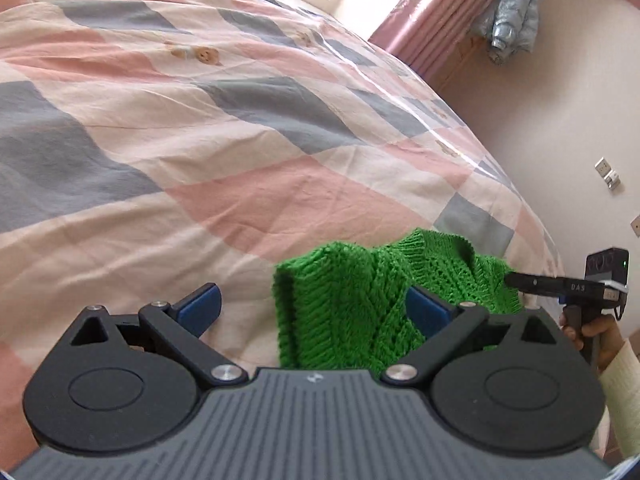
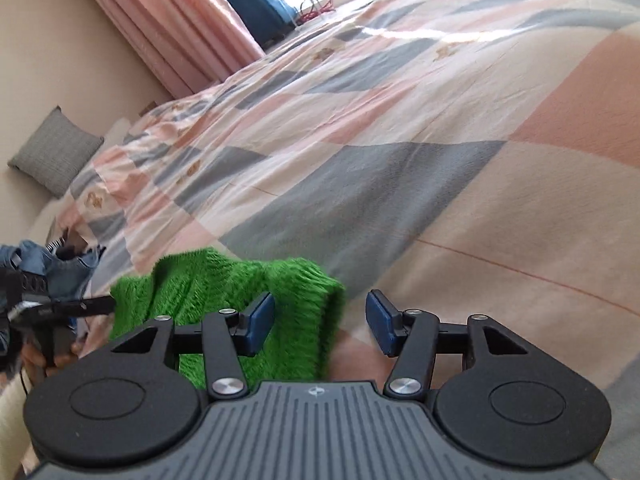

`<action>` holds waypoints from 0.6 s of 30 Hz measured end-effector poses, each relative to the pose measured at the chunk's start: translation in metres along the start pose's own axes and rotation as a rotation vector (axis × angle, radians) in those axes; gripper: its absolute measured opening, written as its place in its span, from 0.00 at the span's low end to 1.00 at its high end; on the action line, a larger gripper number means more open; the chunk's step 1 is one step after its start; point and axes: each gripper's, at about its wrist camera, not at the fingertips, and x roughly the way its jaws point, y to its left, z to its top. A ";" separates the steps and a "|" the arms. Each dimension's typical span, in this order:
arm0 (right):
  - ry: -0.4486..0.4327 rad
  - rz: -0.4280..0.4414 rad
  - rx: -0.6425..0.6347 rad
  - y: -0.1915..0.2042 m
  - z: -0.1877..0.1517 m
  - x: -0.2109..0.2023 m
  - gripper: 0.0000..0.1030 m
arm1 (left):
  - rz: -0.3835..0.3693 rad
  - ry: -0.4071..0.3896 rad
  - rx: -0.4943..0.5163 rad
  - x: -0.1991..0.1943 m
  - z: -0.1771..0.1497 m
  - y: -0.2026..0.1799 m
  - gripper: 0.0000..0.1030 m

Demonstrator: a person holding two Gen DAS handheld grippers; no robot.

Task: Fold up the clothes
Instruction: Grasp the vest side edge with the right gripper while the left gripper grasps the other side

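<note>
A bright green knitted garment [image 1: 340,312] lies folded in a small bundle on the checked quilt [image 1: 240,140]. In the left wrist view my left gripper [image 1: 312,306] is open, its blue pads [image 1: 198,308] spread wide, with the bundle's left half between them and its right finger against the knit. My right gripper [image 1: 510,280] comes in from the right, its tip at the garment's far right edge. In the right wrist view the right gripper [image 2: 320,318] is open over the garment [image 2: 224,280], whose folded right edge sits between the fingers. The left gripper [image 2: 106,303] touches its left edge.
The quilt [image 2: 440,160] covers a wide bed. Pink curtains [image 1: 436,12] hang by the window and a grey cushion [image 2: 56,152] leans on the wall. Denim clothes [image 2: 60,264] lie in a pile left of the garment. A hand [image 1: 596,336] holds the right gripper.
</note>
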 end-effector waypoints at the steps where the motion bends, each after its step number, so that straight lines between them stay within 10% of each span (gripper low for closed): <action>1: 0.002 -0.002 -0.008 0.003 0.000 0.002 0.28 | -0.001 0.002 0.018 0.002 0.000 -0.004 0.70; 2: 0.009 -0.006 -0.027 0.006 -0.001 0.003 0.08 | -0.005 0.007 0.030 0.002 0.000 -0.008 0.33; 4: 0.000 -0.053 -0.085 0.019 -0.002 -0.003 0.08 | -0.010 0.009 0.054 0.000 -0.001 -0.017 0.07; 12: -0.245 0.014 -0.248 0.085 -0.036 -0.140 0.07 | -0.090 -0.162 0.245 -0.140 -0.019 -0.093 0.07; 18: -0.320 0.074 -0.293 0.119 -0.151 -0.258 0.07 | -0.178 -0.240 0.385 -0.255 -0.129 -0.162 0.11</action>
